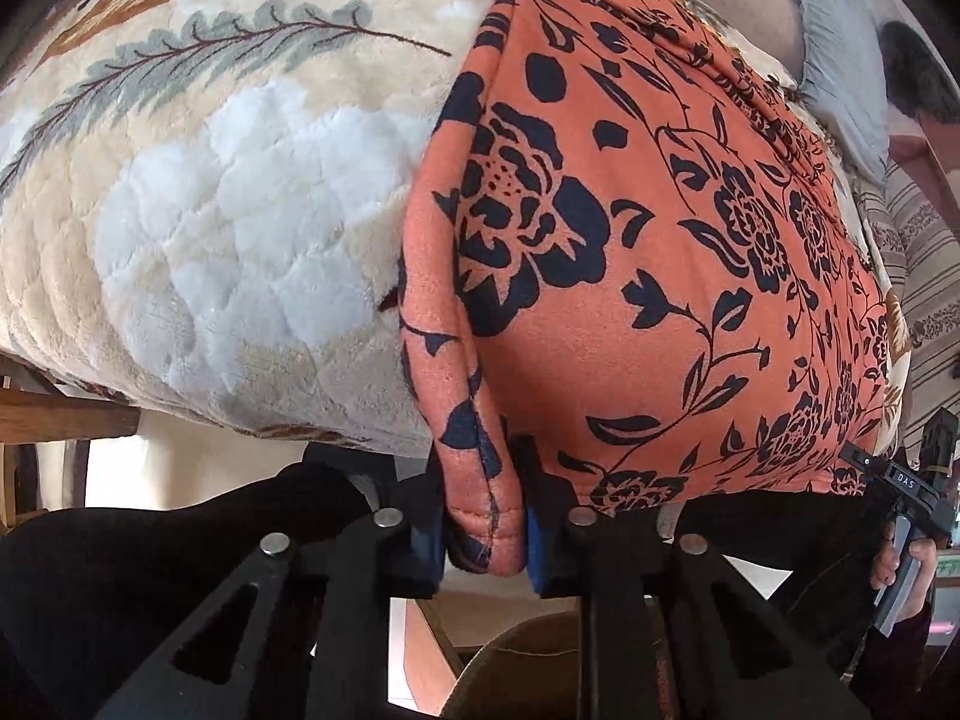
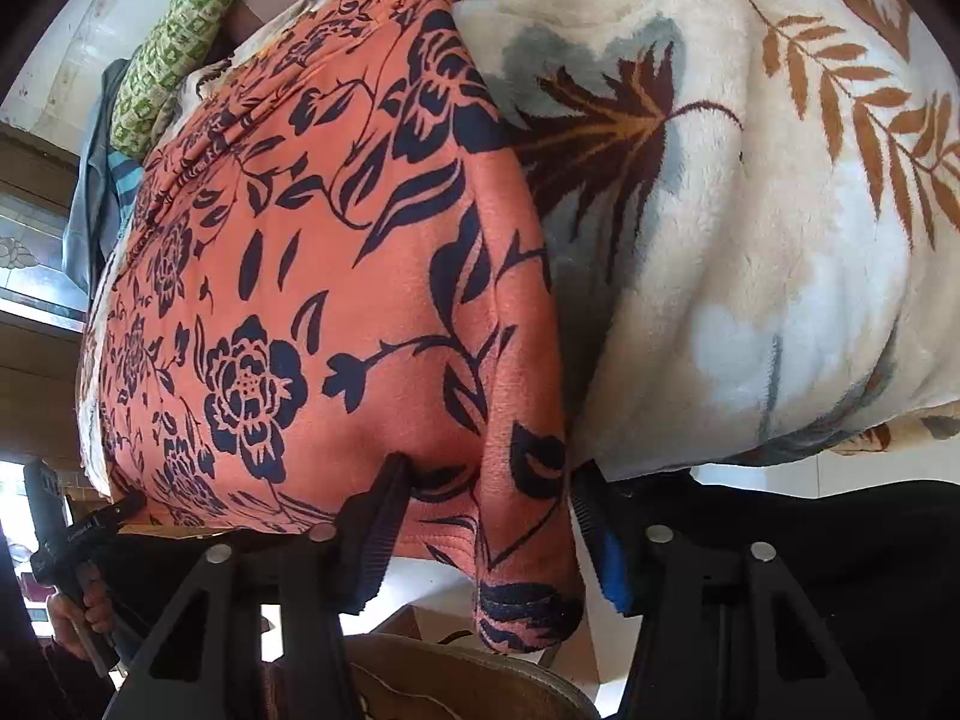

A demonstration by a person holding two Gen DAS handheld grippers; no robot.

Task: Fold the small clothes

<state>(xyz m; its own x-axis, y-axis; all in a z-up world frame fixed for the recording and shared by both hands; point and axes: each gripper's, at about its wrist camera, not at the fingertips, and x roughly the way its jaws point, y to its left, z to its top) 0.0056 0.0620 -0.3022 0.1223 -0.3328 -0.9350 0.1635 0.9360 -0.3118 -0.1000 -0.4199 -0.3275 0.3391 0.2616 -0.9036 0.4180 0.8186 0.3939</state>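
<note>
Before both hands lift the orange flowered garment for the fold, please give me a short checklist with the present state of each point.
1. Left gripper pinches the near corner of the orange garment: ok.
2. Right gripper pinches the other near corner: not ok, the corner hangs between the pads but a gap shows at the right pad.
3. Garment lies flat on the fleece blanket: ok.
4. Blanket not caught in either gripper: ok.
5. Far edge of garment free: cannot tell, it is bunched near a green patterned cloth.
</note>
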